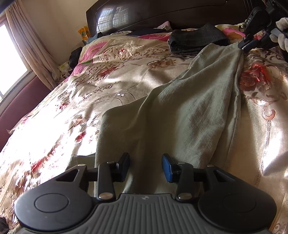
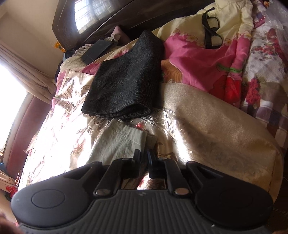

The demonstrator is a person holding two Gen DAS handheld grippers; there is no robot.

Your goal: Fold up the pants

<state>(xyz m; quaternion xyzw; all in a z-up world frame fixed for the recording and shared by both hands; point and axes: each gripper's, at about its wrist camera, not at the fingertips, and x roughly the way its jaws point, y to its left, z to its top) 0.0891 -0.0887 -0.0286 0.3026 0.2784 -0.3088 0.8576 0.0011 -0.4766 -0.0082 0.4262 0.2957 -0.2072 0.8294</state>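
Matt cloth pants (image 1: 180, 111) (glossy bedspread (image 1: 111, 75))

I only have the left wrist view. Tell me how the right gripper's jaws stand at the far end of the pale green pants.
Observer: The right gripper has its jaws a narrow gap apart. The stitched hem of the pale green pants lies just ahead of its fingertips, and I see no cloth pinched.
Operator: Name anything fragile up by the headboard that I can't see.
Observer: A pair of black-framed glasses lies on the pale yellow quilt, well beyond and to the right of the folded dark grey checked garment.
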